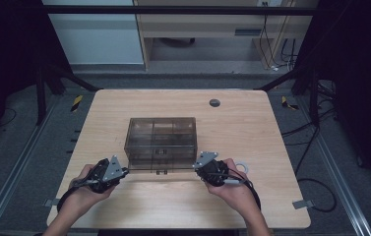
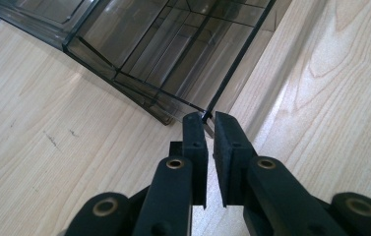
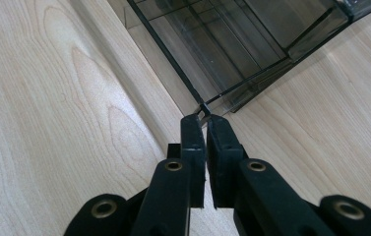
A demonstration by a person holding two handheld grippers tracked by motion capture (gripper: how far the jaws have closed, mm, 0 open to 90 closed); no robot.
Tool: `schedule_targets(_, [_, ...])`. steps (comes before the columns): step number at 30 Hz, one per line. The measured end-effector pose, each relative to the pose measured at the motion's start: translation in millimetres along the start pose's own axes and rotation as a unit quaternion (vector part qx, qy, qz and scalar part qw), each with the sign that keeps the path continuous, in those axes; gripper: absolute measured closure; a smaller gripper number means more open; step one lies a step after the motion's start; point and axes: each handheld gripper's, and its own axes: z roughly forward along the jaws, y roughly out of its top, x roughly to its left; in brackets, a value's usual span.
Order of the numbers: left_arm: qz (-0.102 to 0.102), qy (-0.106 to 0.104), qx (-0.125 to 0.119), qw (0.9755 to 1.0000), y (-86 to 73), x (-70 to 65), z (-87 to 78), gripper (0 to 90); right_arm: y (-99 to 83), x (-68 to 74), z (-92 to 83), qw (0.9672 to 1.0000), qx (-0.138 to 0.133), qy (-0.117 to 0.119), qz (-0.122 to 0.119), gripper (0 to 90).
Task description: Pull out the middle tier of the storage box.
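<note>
A smoky clear plastic box [image 1: 161,140] with inner compartments stands at the middle of the wooden table [image 1: 252,128]. My left gripper [image 1: 124,171] is at its near left corner and my right gripper [image 1: 197,166] is at its near right corner. In the left gripper view the jaws of the left gripper [image 2: 205,118] stand almost together, pinching a thin dark corner of the box lid [image 2: 232,64]. The right gripper [image 3: 201,117] looks the same, its tips nipping the other thin corner of the lid [image 3: 173,64].
A white ring [image 1: 242,165] lies on the table just right of my right hand. A grey round grommet [image 1: 214,103] sits in the tabletop behind the box. Dark frame posts and cables flank the table.
</note>
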Motion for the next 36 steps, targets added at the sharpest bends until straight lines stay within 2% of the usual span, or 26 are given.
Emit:
schedule_targets(2, [-0.005,0.0,-0.002,1.0,-0.1,-2.0,-0.3,83.7,-0.2,1.1,-0.4,1.0,0.001,0.0,0.004,86.9])
schedule_targets(7, [0.002,0.0,0.004,1.0,0.1,-4.9,-2.0,83.7,-1.8,3.8,-1.9,1.0,0.003,0.001,0.001,87.0])
schedule_targets(22, [-0.006,0.0,0.006,1.0,1.2,-12.5,-7.5,83.3,-4.9,13.4,-9.1,1.0,0.006,-0.002,0.002,86.9])
schedule_targets(31, [-0.001,0.004,0.008,1.0,0.6,-24.4,-13.6,83.3,-8.5,18.1,-14.2,1.0,0.005,-0.003,0.001,86.7])
schedule_targets(36, [-0.002,0.002,0.012,0.9999,-0.1,-23.7,-11.7,83.3,-8.6,19.6,-12.8,1.0,0.006,-0.002,0.001,86.6])
